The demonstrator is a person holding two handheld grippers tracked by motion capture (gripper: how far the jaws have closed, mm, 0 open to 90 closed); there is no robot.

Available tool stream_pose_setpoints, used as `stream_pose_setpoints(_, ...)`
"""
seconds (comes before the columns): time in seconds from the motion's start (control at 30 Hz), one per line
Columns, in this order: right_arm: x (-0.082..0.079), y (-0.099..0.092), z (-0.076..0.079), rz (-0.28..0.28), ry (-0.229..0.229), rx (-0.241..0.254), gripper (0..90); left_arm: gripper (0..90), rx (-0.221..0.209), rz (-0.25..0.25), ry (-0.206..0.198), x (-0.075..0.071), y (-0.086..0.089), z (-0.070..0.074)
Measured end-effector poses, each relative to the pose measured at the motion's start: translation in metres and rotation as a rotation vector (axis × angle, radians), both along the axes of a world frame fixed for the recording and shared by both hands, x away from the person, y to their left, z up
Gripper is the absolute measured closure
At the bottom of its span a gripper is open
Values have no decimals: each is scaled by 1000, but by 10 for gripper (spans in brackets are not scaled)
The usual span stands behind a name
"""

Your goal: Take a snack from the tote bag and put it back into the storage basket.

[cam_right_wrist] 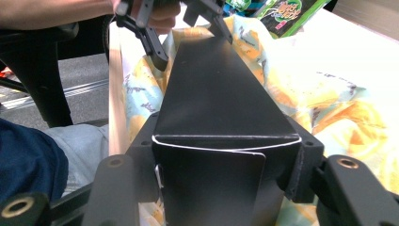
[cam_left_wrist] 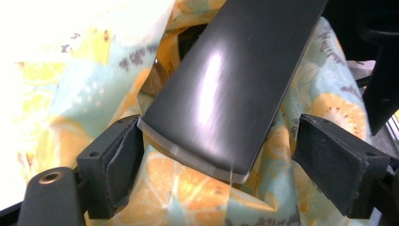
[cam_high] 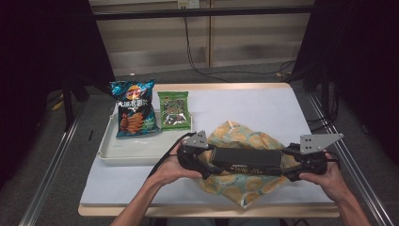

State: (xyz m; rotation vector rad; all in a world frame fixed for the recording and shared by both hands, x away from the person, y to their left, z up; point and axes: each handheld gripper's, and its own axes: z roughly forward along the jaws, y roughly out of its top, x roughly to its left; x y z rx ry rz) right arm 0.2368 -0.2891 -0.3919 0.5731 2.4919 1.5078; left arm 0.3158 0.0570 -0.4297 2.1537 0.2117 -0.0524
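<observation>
Down in the lower middle of the high view, a long black box (cam_high: 244,160) lies flat across a yellow fruit-print cloth (cam_high: 235,136) on the white table (cam_high: 263,106), with a gripper at each end. The left hand (cam_high: 170,167) comes up from the bottom edge, forearm angled toward the centre, and its left gripper (cam_left_wrist: 221,157) points along the box; the jaws stand wide, one pad against the box's corner and the other well clear, so no real grip. The right hand (cam_high: 329,181) mirrors it from the lower right, and the right gripper (cam_right_wrist: 226,160) is clamped on that end, pads pressing both sides. Upper left, a tray (cam_high: 122,153) holds two snack bags (cam_high: 134,113).
</observation>
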Motion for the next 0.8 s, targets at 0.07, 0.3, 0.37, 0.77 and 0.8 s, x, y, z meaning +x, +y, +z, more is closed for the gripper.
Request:
stream_pose_setpoints(0.07, -1, -2, 3, -2, -9, 11, 439, 155, 12, 1, 4, -1, 0, -4)
stream_pose_setpoints(0.3, 0, -3, 12, -10, -33, 43, 438, 152, -96, 28, -18, -1, 7, 19)
stream_pose_setpoints(0.37, 0, -1, 15, -1, -39, 52, 438, 149, -108, 31, -26, 1, 8, 26)
stream_pose_setpoints(0.77, 8, 17, 16, 42, -43, 49, 438, 186, -53, -51, -72, 4, -5, 31)
stream_pose_setpoints(0.8, 8, 17, 16, 45, -43, 48, 438, 186, -52, -56, -67, 4, -6, 30)
